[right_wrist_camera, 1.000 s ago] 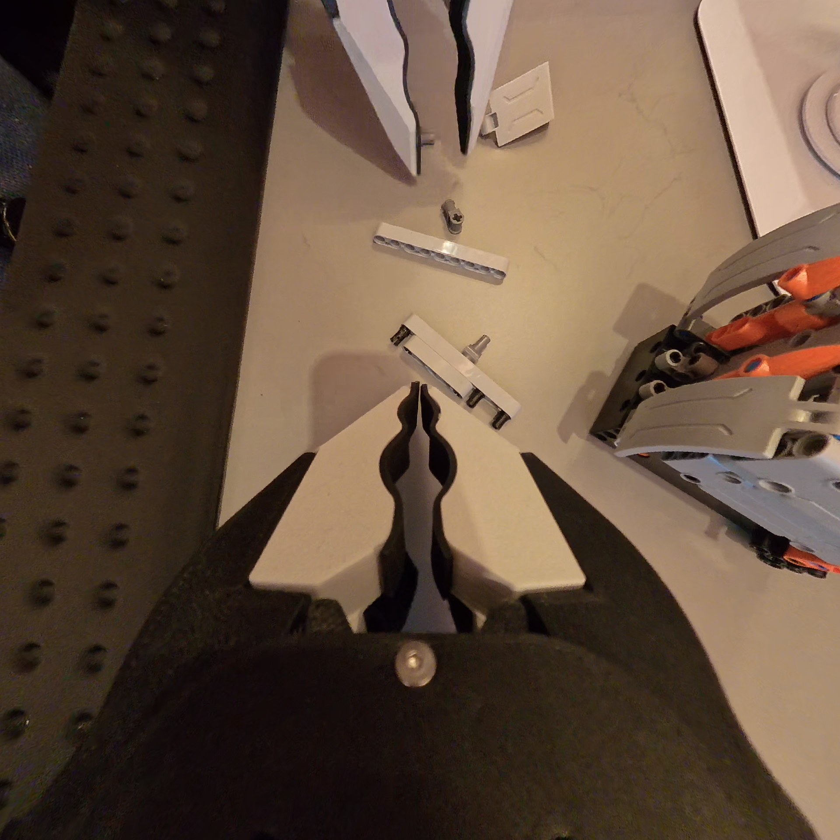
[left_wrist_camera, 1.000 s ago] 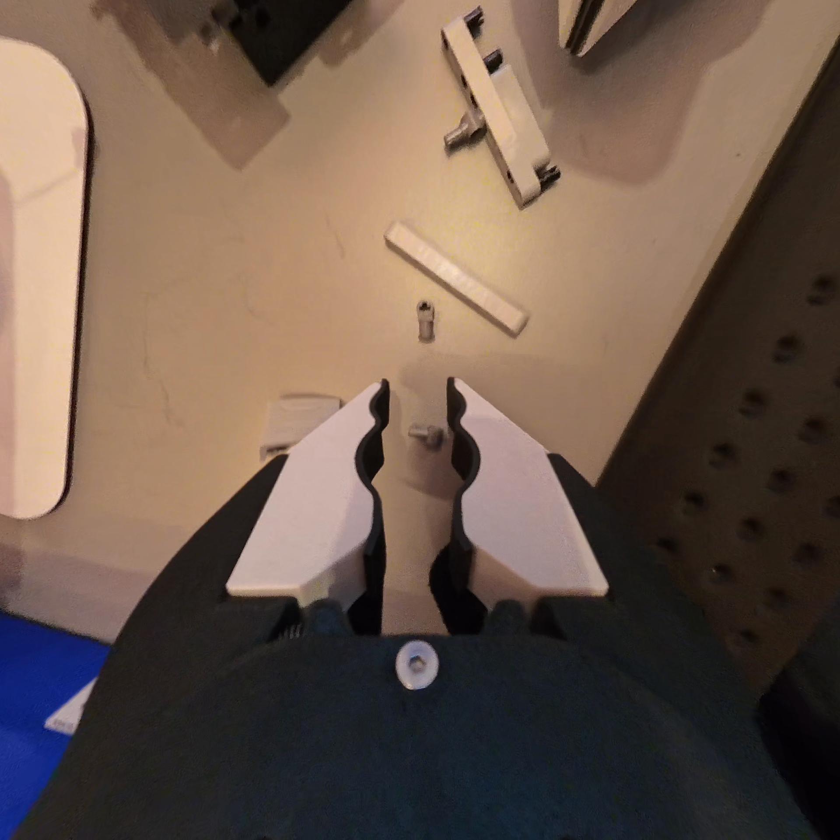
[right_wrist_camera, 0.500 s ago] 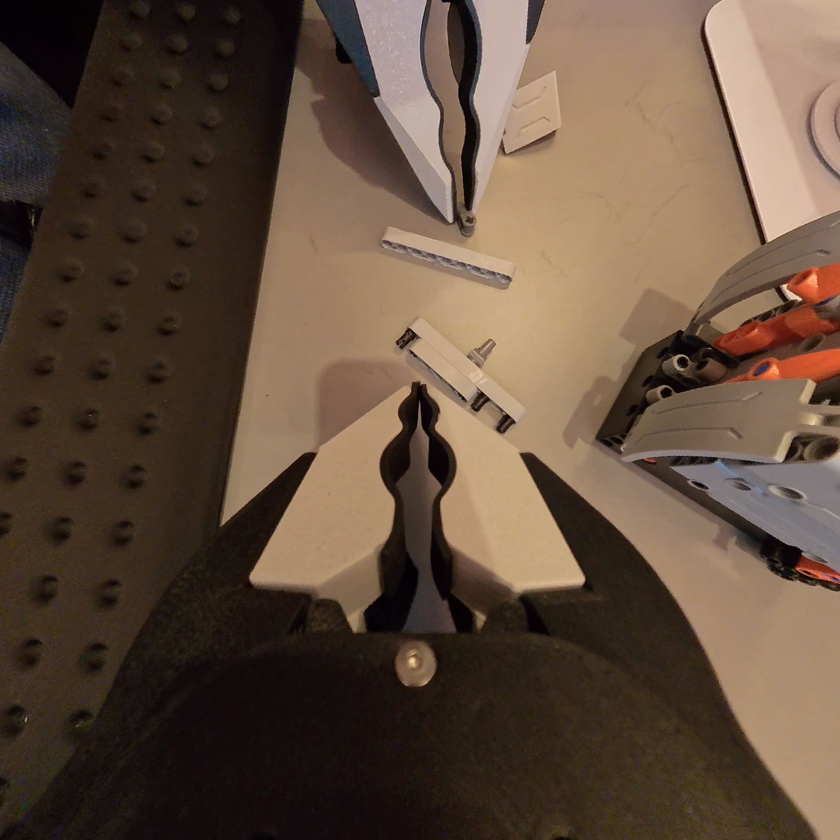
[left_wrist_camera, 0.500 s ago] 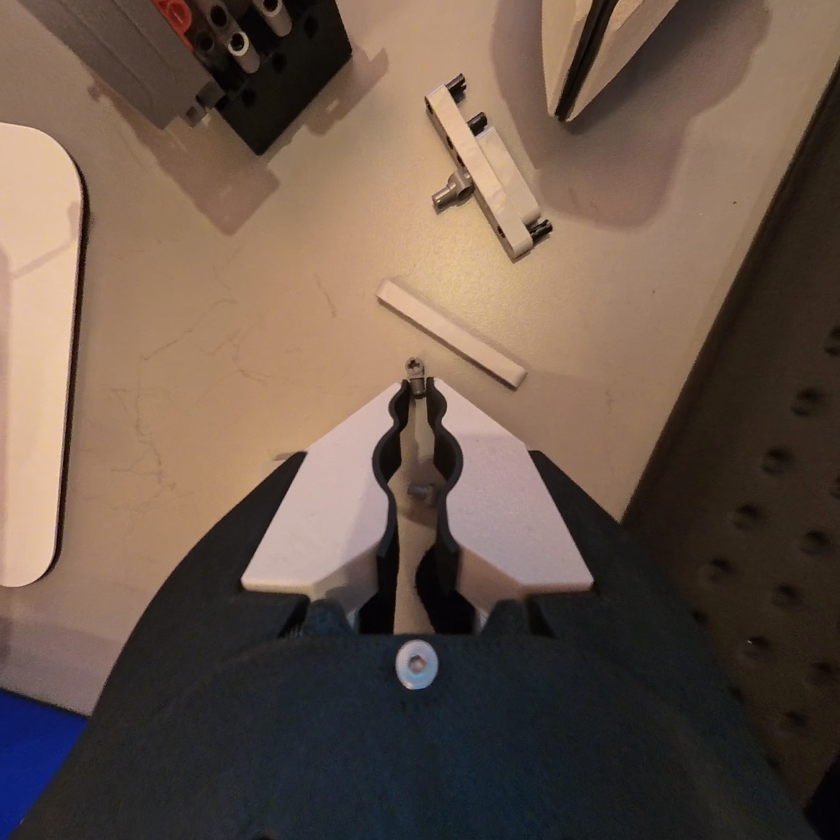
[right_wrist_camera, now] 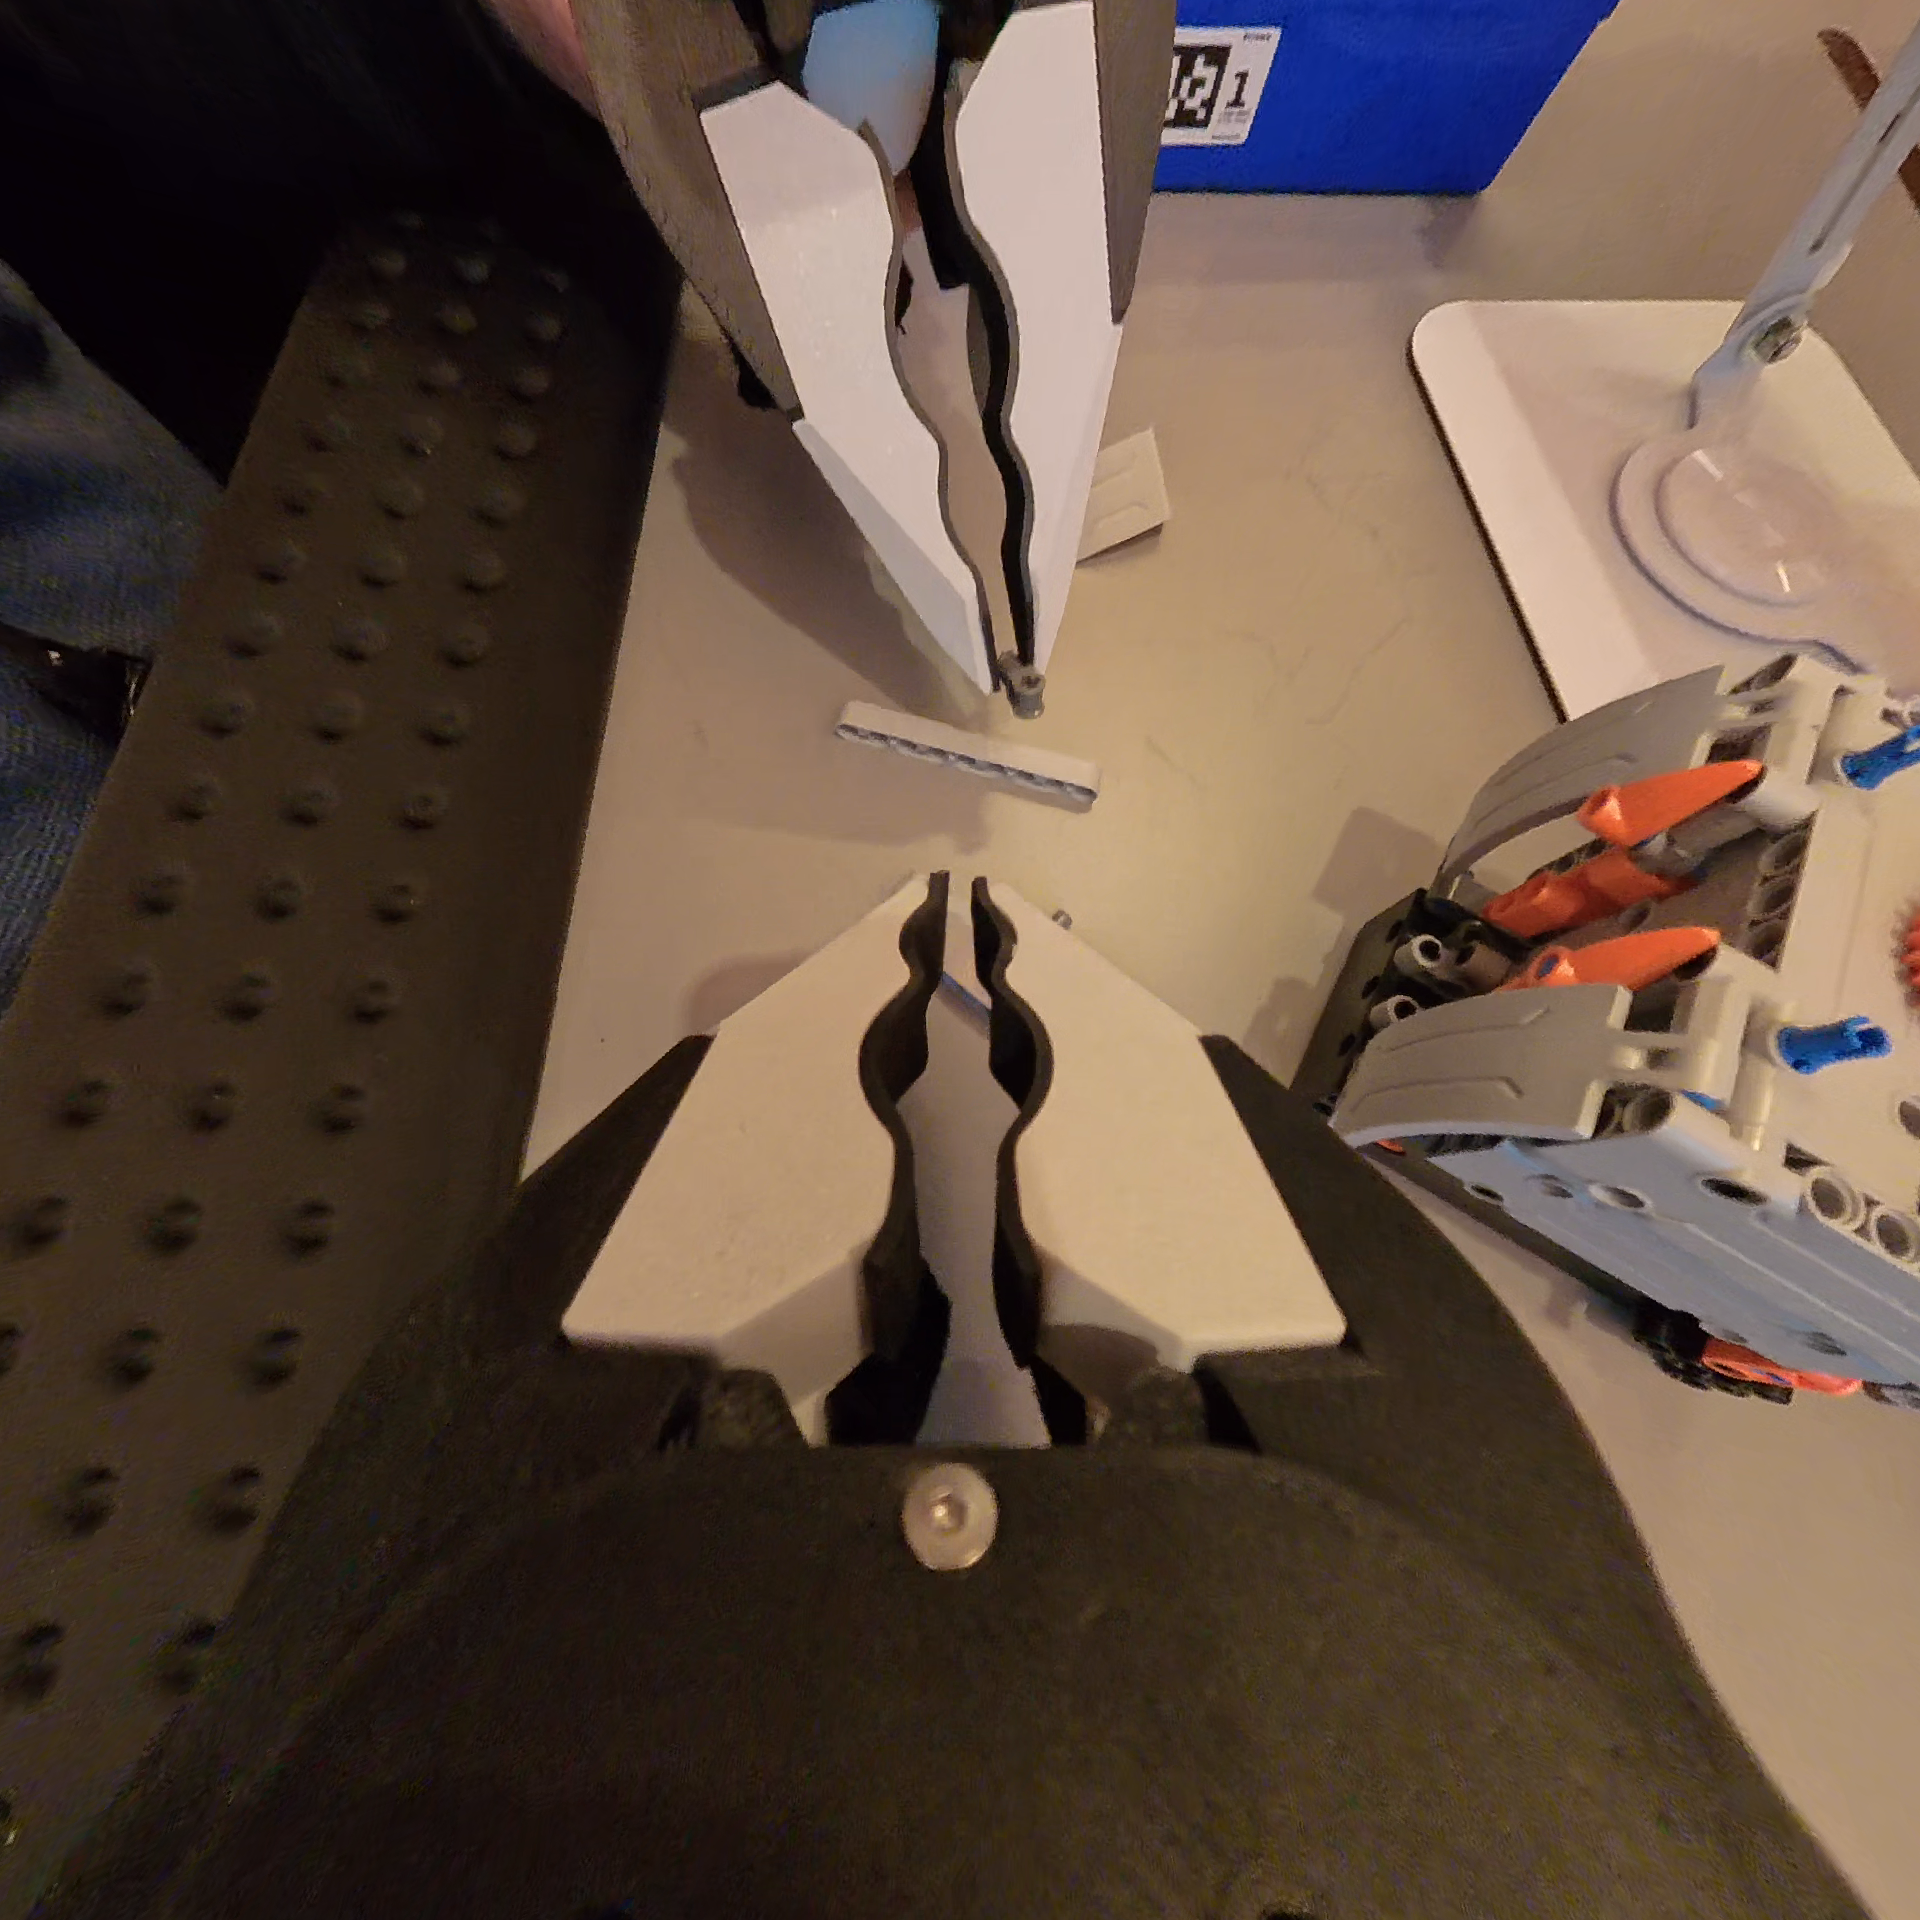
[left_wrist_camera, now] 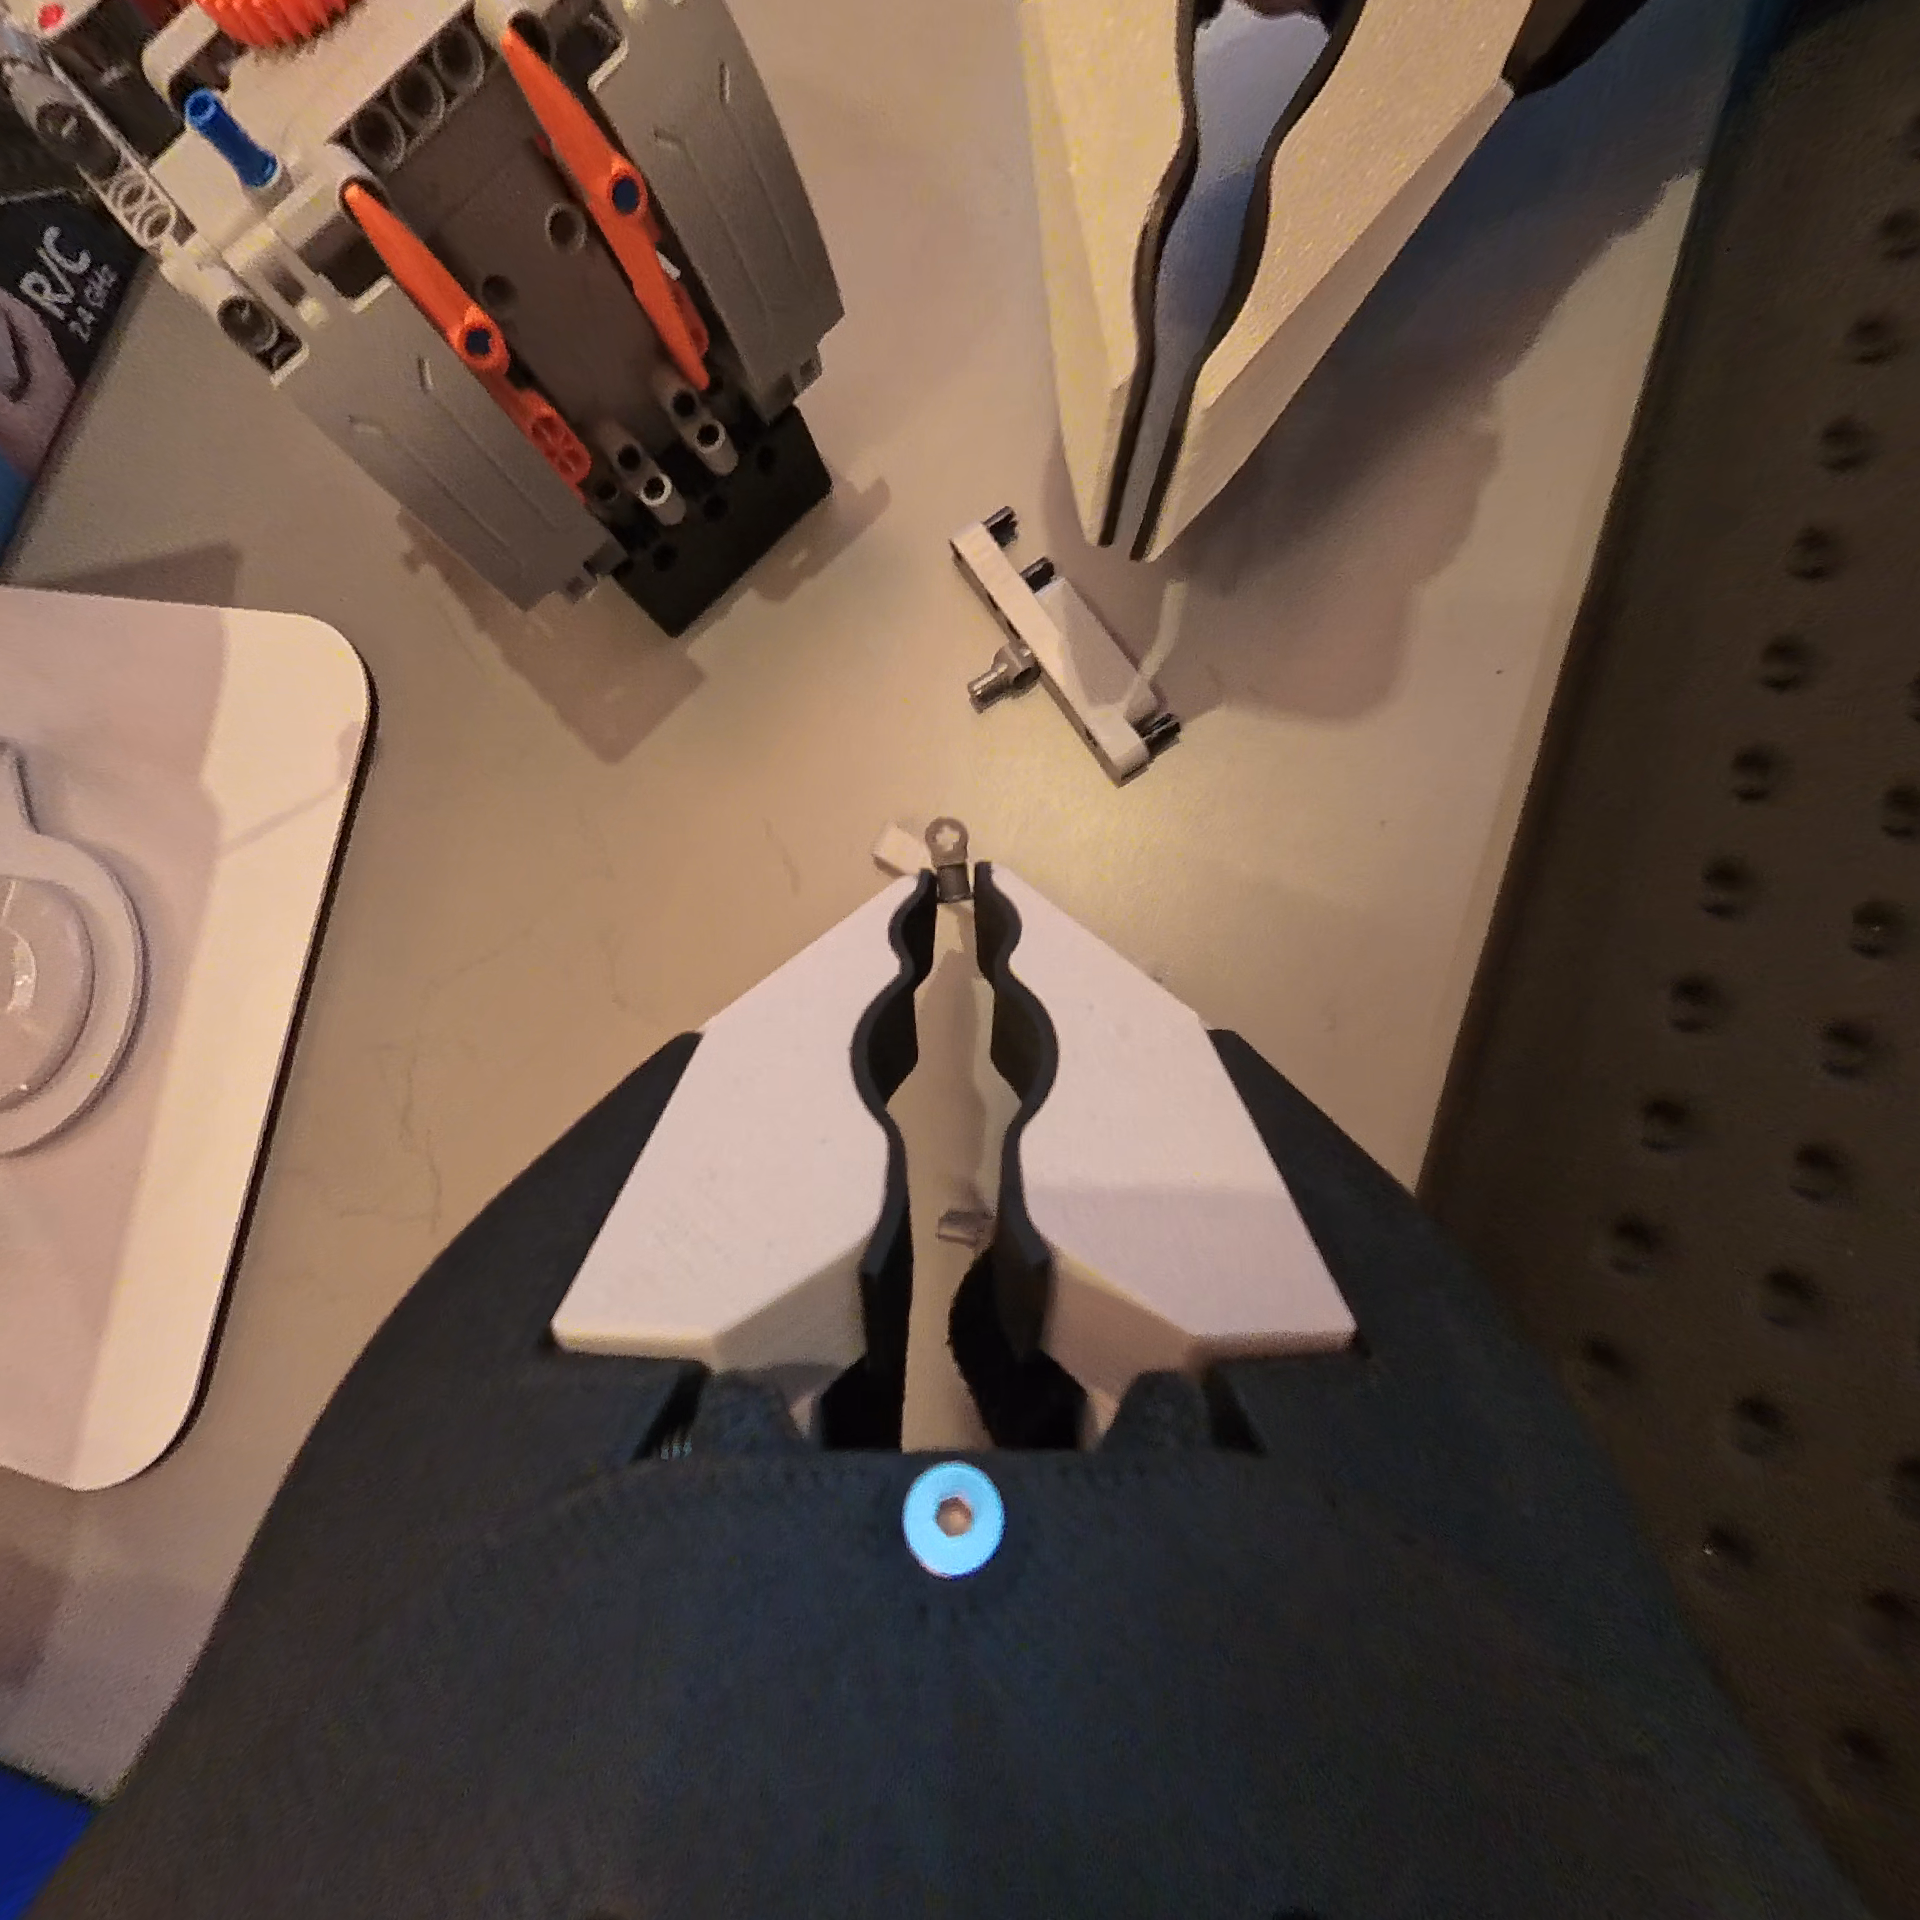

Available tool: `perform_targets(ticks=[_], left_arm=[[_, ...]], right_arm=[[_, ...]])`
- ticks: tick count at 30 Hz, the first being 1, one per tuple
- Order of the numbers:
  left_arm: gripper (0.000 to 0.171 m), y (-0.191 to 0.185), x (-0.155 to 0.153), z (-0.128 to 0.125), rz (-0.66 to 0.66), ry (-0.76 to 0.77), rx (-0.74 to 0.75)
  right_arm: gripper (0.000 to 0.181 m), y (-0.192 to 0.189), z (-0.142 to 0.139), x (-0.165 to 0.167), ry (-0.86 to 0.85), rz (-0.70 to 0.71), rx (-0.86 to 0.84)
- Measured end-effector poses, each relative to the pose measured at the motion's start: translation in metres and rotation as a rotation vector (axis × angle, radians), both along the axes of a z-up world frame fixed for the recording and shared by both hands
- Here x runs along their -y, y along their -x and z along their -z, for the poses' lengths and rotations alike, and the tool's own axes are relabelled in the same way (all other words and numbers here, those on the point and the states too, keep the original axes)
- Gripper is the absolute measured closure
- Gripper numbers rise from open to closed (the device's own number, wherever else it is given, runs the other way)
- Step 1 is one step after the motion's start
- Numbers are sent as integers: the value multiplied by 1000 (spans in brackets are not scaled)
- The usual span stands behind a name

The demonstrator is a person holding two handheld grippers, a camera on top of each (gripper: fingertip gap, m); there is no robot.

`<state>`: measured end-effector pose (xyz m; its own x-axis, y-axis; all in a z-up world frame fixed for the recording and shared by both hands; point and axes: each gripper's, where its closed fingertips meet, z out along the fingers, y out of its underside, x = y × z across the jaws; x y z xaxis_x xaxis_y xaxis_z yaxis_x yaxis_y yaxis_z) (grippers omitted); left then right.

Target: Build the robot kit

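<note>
My left gripper (left_wrist_camera: 948,883) is shut on a small grey pin (left_wrist_camera: 948,840), held at the fingertips just above the table. In the right wrist view the left gripper (right_wrist_camera: 1013,670) holds the pin (right_wrist_camera: 1027,691) right behind a long white beam (right_wrist_camera: 966,769). A second grey pin (left_wrist_camera: 961,1226) lies on the table under the left fingers. My right gripper (right_wrist_camera: 958,883) is shut and empty, hovering over a short white beam assembly with black pins (left_wrist_camera: 1070,649). That assembly is mostly hidden in the right wrist view.
A grey, orange and black brick-built model (left_wrist_camera: 540,312) stands beside the parts and also shows in the right wrist view (right_wrist_camera: 1610,1039). Also there: a white board (left_wrist_camera: 156,935) with a clear stand base, a black studded mat (right_wrist_camera: 312,935), a blue box (right_wrist_camera: 1351,94) and a small grey panel (right_wrist_camera: 1127,499). The left gripper's tips are roughly 6 centimetres from the right gripper's.
My left gripper moved forward, closed on the grey pin and lifted it slightly. Both cameras pulled back and up. My right gripper stayed shut and now covers the short beam assembly.
</note>
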<state>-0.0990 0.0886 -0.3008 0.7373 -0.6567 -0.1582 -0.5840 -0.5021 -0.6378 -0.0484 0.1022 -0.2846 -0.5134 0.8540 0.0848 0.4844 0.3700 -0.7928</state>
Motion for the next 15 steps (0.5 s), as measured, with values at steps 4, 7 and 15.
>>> perform_targets(ticks=[4,7,15], left_arm=[[167,-6,0,-3,20,-21,16],[167,-8,-1,-5,27,-37,22],[167,-8,-2,-13,39,-73,25]], right_arm=[[178,5,-4,3,-8,4,-23],[178,7,-6,5,-7,6,-31],[175,11,-9,5,-15,21,-53]])
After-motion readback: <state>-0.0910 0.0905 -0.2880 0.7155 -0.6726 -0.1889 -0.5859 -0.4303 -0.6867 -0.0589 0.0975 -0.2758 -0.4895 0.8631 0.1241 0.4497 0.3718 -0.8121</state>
